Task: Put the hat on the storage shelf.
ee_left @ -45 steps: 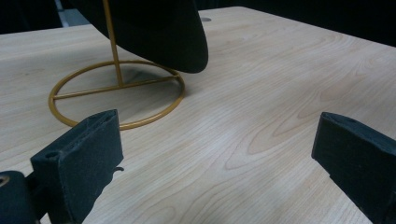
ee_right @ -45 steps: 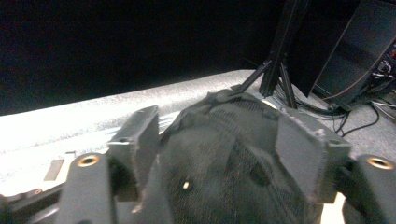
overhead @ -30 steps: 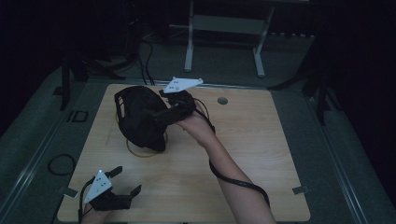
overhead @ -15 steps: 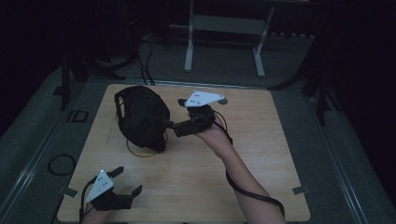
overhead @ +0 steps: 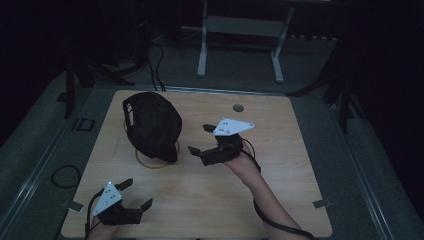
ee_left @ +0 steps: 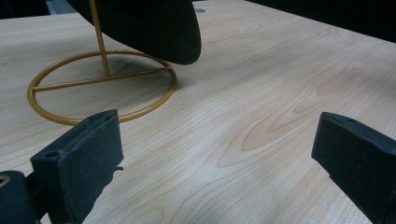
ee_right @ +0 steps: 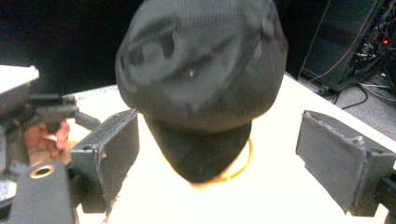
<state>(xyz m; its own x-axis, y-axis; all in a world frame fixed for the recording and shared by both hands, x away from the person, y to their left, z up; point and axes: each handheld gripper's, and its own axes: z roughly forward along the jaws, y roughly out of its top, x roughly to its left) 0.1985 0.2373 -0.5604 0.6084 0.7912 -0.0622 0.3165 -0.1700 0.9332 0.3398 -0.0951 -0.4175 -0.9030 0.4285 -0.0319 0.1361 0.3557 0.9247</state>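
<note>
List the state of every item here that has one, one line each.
Black fabric cap: hung on the stand, brim pointing down, untouched.
Gold wire stand with a ring base: upright on the wooden table.
Right gripper: open, empty, beside the cap.
Left gripper: open, empty, near the table's front edge.

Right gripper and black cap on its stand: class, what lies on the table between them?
Nothing: in the high view, bare wooden table separates the open right gripper from the black cap on its gold wire stand.

We take this for a dim lab: a bare wooden tabletop [overhead: 300, 165], metal stand legs [overhead: 202, 45], and floor cables [overhead: 155, 65].
</note>
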